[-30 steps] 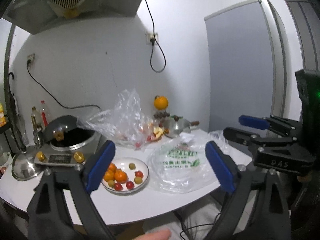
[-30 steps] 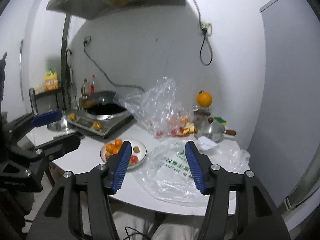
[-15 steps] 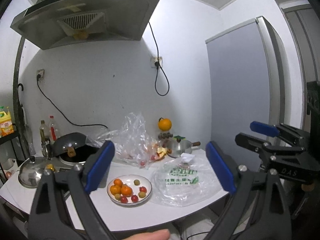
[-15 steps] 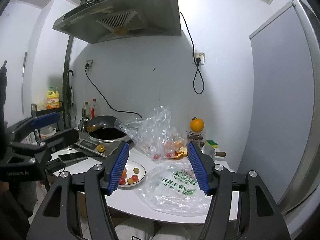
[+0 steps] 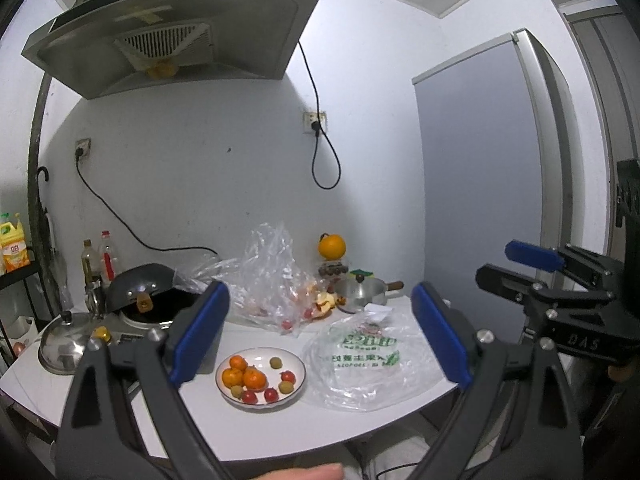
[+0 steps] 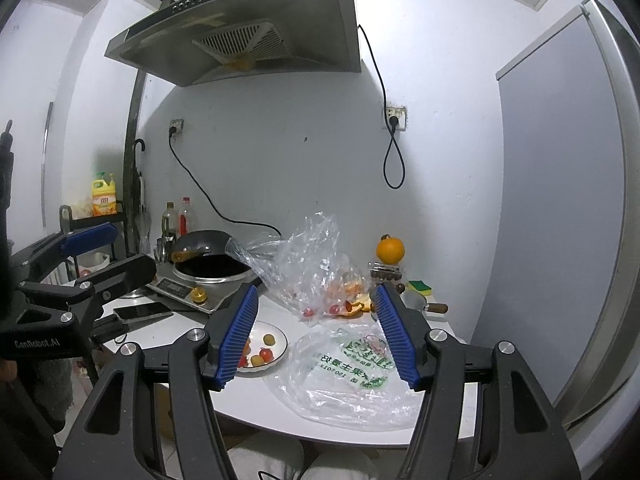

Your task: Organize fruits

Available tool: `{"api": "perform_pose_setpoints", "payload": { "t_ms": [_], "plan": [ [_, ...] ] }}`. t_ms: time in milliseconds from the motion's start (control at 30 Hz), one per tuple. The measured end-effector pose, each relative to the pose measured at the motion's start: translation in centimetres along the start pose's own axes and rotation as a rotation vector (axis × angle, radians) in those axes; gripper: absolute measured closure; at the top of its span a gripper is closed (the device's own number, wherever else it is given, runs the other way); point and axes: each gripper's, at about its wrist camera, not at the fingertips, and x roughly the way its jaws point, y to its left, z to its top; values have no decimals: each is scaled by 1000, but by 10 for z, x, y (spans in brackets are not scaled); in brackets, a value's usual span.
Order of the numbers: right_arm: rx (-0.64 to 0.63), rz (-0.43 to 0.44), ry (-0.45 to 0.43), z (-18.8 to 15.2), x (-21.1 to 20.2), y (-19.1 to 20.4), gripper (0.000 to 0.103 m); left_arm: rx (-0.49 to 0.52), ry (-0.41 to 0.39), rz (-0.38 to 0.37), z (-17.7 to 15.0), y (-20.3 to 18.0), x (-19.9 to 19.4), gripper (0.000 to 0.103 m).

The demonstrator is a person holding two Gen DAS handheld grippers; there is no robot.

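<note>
A white plate [image 5: 264,360] [image 6: 278,346] on the white table holds small oranges [image 5: 244,376], cherry tomatoes [image 5: 272,394] and yellowish round fruits [image 5: 275,362]. A flat plastic bag with green print [image 5: 368,360] [image 6: 352,372] lies to its right. Behind them a crumpled clear bag [image 5: 276,288] [image 6: 316,276] holds more fruit. A large orange [image 5: 332,246] [image 6: 390,251] sits on a jar by the wall. My left gripper [image 5: 320,292] [image 6: 120,252] hangs wide open before the table, holding nothing. My right gripper [image 6: 316,290] [image 5: 500,264] is open and holds nothing too.
A wok on a cooker [image 5: 152,300] and a steel lid [image 5: 64,344] stand at the left. A small saucepan [image 5: 360,290] and orange peel sit near the wall. A phone [image 6: 142,311] lies on the table's left. A fridge [image 5: 480,200] closes the right side.
Both grippers have drawn back and risen from the table, so the plate and bags look smaller and the range hood has come into view. The right jaws stand slightly wider.
</note>
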Motion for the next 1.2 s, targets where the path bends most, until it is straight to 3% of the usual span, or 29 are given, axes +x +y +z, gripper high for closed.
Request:
{"api": "perform_pose_setpoints", "payload": {
  "t_ms": [1200],
  "plan": [
    [6, -6, 21, -9, -1, -2, 38, -36, 44, 33, -14, 11, 10, 9]
  ]
}}
